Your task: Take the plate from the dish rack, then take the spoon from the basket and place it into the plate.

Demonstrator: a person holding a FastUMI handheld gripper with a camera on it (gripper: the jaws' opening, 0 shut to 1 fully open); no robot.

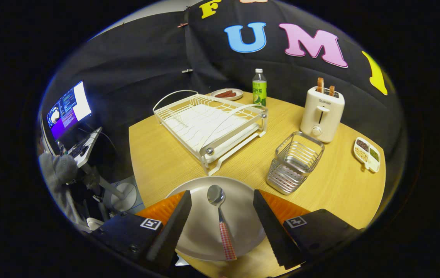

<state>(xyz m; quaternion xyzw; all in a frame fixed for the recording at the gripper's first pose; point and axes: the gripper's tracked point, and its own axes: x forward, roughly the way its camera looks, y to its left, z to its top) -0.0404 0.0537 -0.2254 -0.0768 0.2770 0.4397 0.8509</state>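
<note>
We judge the task basically done: metal spoon with red-checked handle (222, 220) lies in the round white plate (200, 235) on the wooden table (158, 154), white wire dish rack (210, 125) and wire basket (295, 162) emptied. Our gripper (222, 222) fingers stand wide apart, holding nothing.

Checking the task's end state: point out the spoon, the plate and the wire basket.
spoon (216, 194), gripper view, on its bowl.
plate (243, 208), gripper view, bare surface right of the spoon.
wire basket (295, 160), gripper view, its front wall.
</note>
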